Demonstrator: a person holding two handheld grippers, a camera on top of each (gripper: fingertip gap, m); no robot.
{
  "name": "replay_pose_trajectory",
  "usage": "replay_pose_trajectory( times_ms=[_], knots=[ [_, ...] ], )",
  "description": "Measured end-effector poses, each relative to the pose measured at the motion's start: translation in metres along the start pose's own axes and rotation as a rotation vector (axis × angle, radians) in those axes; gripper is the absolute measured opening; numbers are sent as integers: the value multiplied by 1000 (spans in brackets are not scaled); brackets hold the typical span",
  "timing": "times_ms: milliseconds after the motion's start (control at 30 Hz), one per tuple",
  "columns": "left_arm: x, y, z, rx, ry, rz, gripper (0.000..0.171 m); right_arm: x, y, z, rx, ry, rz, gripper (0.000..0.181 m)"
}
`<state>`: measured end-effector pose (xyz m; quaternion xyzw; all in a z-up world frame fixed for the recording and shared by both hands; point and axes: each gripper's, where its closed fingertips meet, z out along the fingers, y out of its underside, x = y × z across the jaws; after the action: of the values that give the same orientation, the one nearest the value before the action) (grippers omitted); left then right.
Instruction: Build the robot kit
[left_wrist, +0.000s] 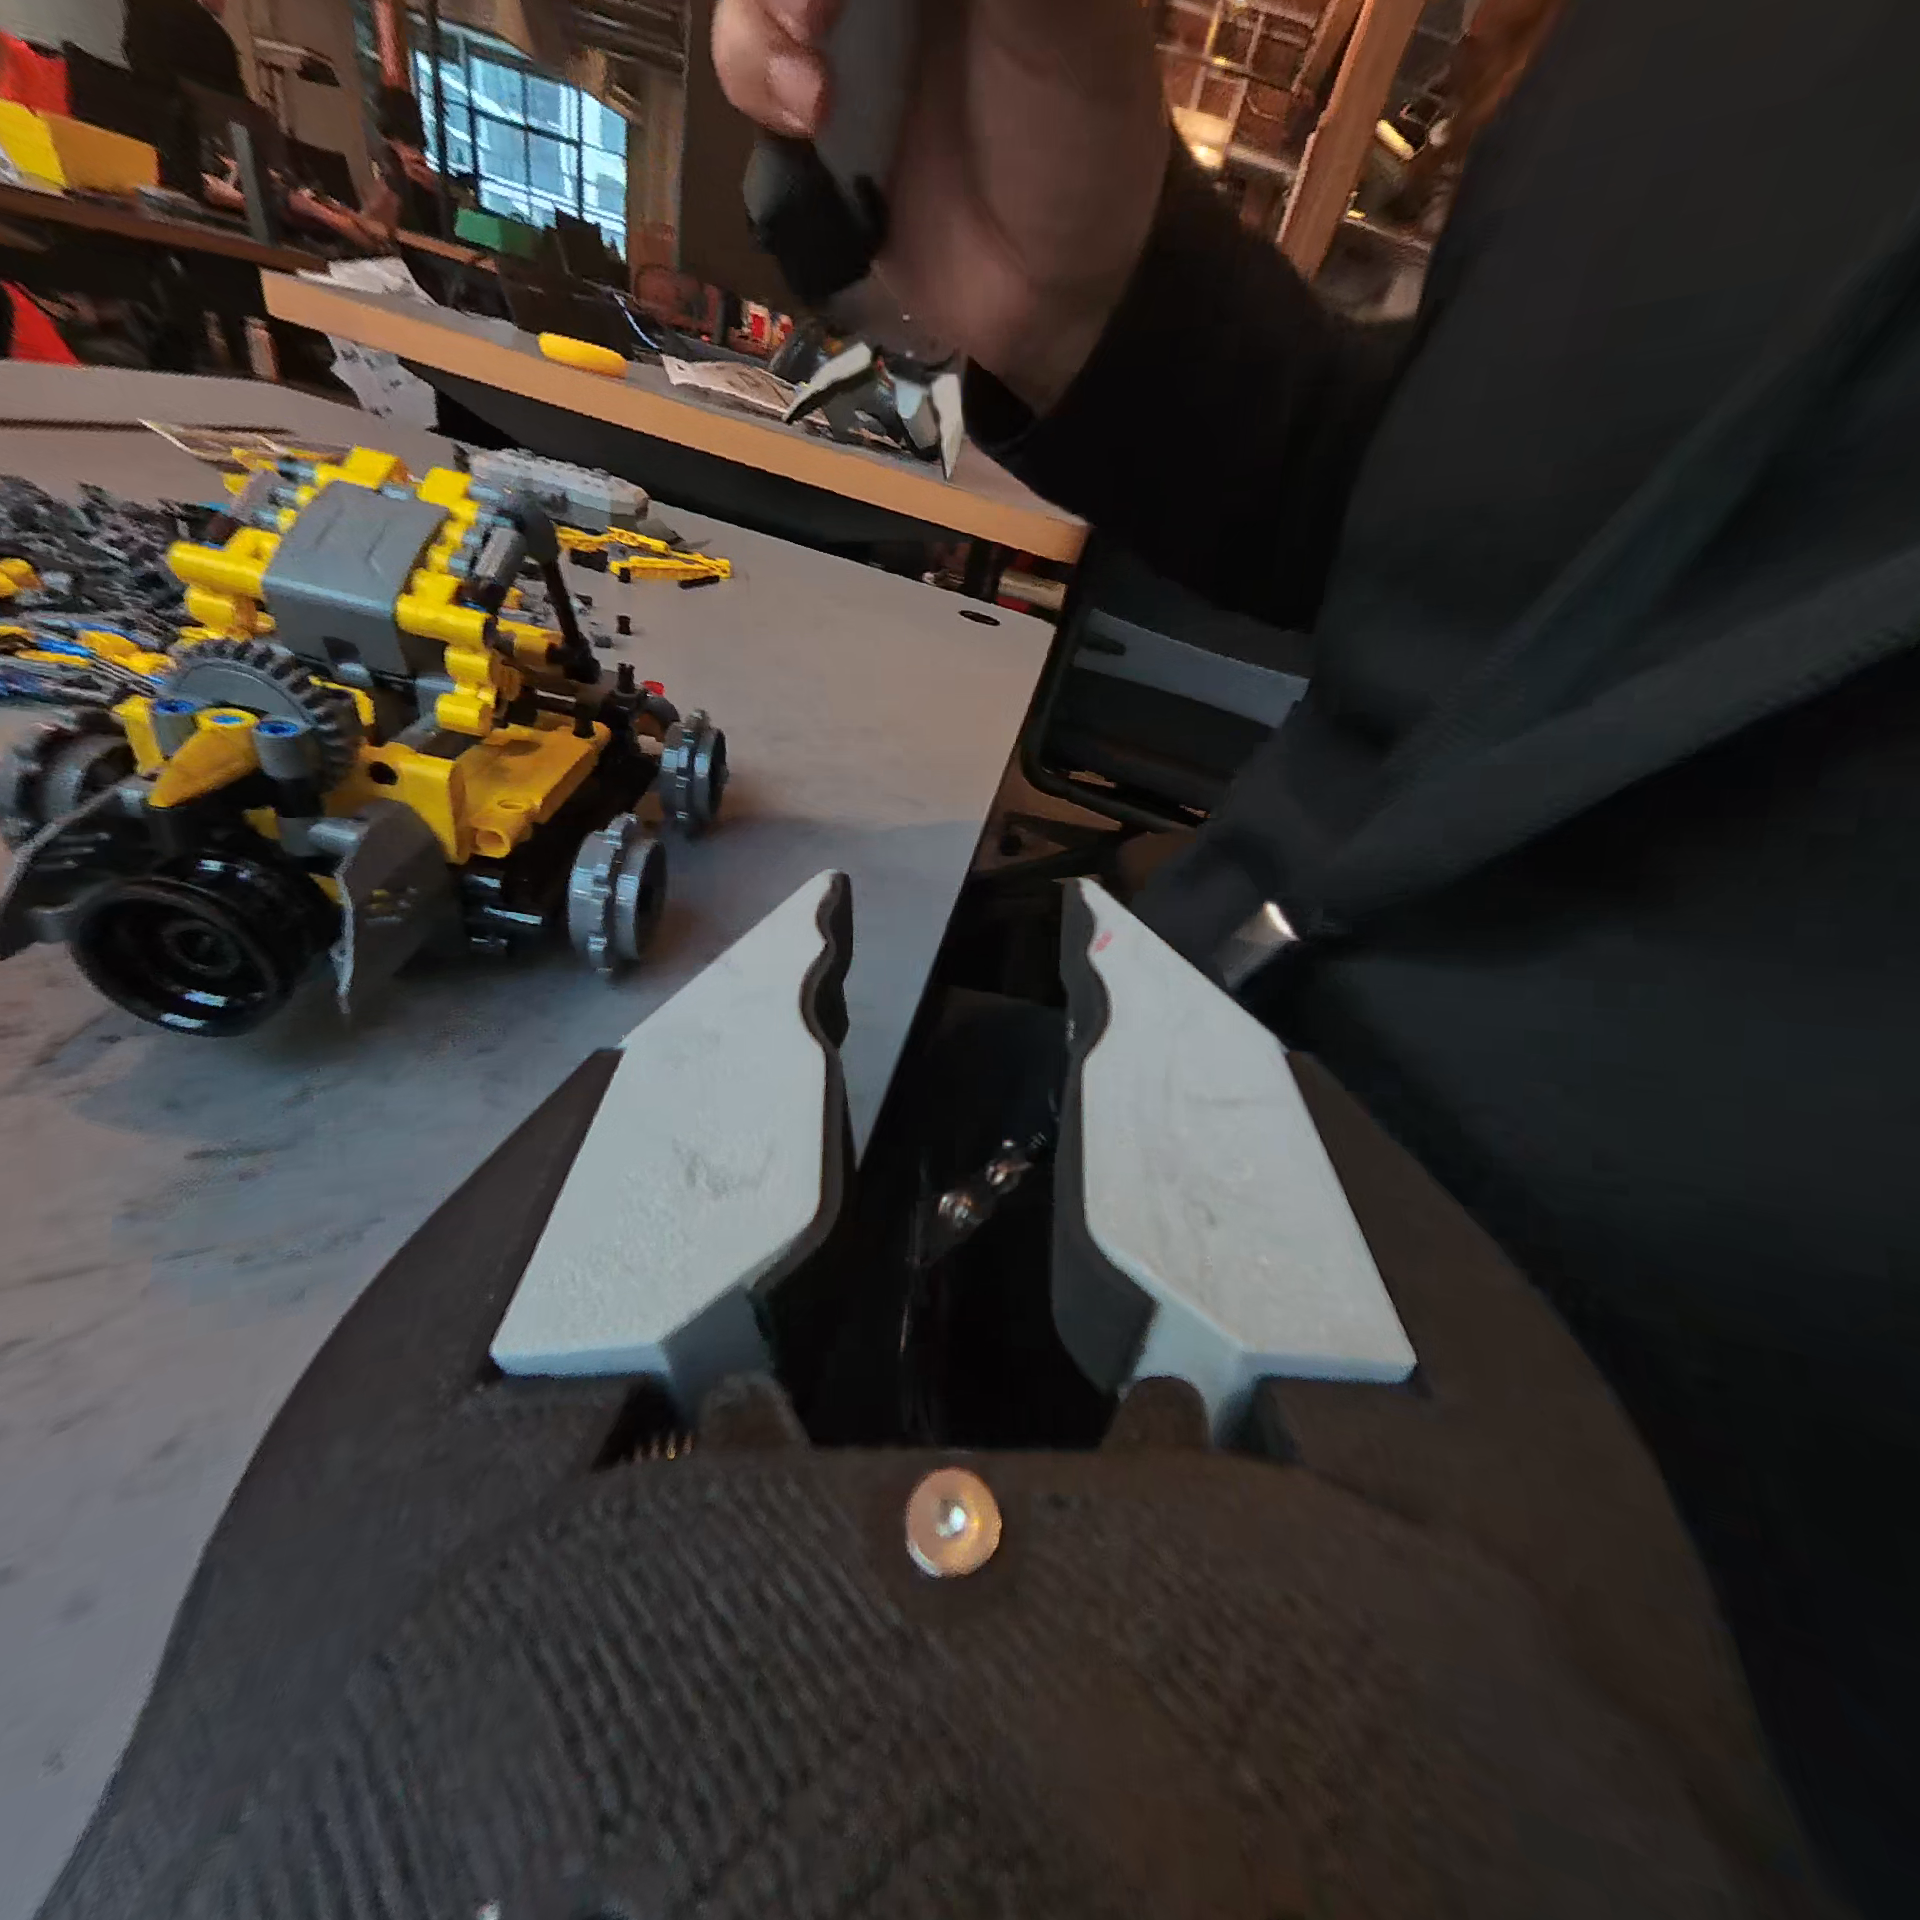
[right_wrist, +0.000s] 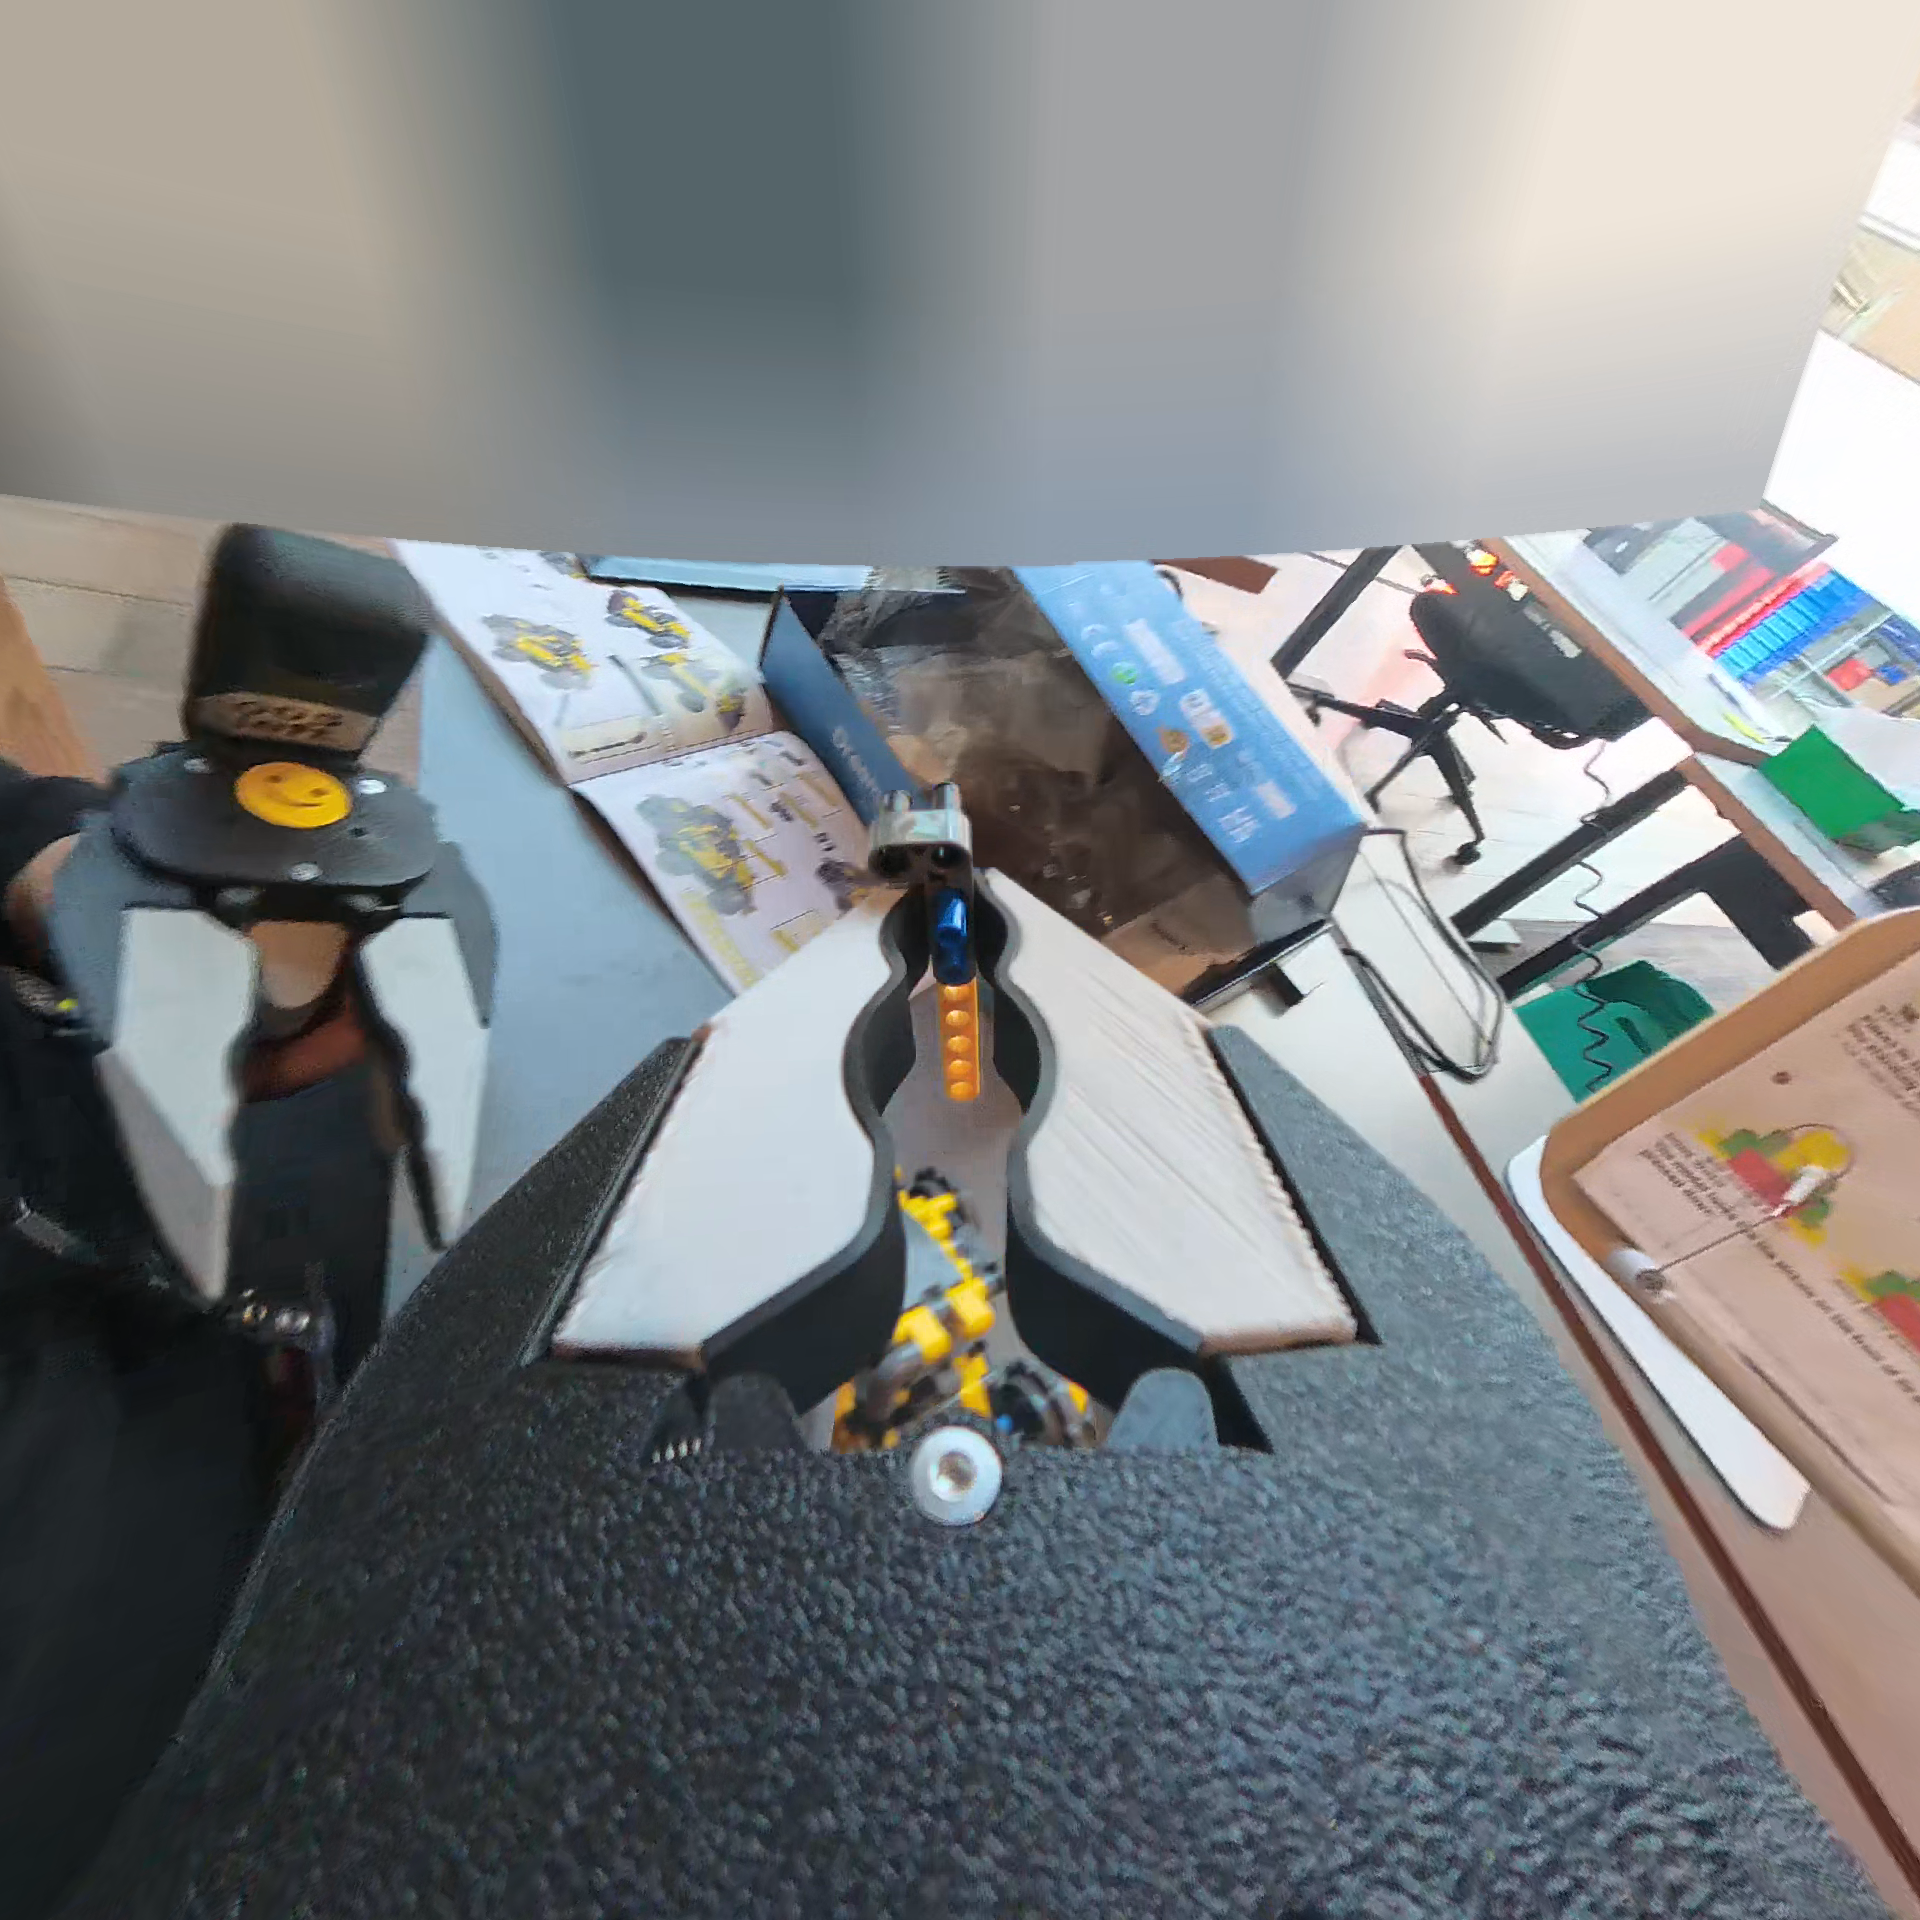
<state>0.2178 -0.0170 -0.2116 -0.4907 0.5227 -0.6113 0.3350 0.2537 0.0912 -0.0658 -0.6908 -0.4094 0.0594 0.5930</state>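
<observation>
My left gripper (left_wrist: 954, 920) is open and empty, low over the near edge of the grey table (left_wrist: 831, 707). A yellow, grey and black brick vehicle (left_wrist: 343, 748) stands on the table to its left. My right gripper (right_wrist: 948, 883) is shut on a small brick assembly (right_wrist: 951, 935): a grey connector on top, a blue pin and an orange holed beam. It holds this in the air above the vehicle (right_wrist: 935, 1320), part of which shows between its fingers. The left gripper (right_wrist: 327, 1247) also shows at the left of the right wrist view. The right gripper (left_wrist: 873, 442) shows far off in the left wrist view, held by a hand.
An open instruction booklet (right_wrist: 665, 727) and an open blue box (right_wrist: 1195, 717) holding plastic bags lie on the table beyond. Loose brick parts (left_wrist: 665, 566) lie behind the vehicle. A wooden board with papers (right_wrist: 1766, 1195) is at the right. The person's dark clothing (left_wrist: 1558, 727) fills the right of the left wrist view. The tips of one gripper are about 20 centimeters away from the tips of the other.
</observation>
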Motion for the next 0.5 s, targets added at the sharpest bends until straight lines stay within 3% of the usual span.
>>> replay_pose_trajectory(
  times_ms=[100, 200, 400, 500],
  knots=[
    [-11, -3, -10, 15, -53, 46, 32, 23, -3, 21, -43, 34, -20, 7],
    [-19, -19, -21, 118, -69, 0, 31, 27, 5, 49, -150, 12, -52, 7],
    [-28, -23, -42, 142, -119, 4, 28, 27, 67, 82, -560, -19, -225, 7],
    [-31, -15, -46, 88, -174, 64, 28, 21, 84, 81, -628, -49, -266, 8]
  ],
)
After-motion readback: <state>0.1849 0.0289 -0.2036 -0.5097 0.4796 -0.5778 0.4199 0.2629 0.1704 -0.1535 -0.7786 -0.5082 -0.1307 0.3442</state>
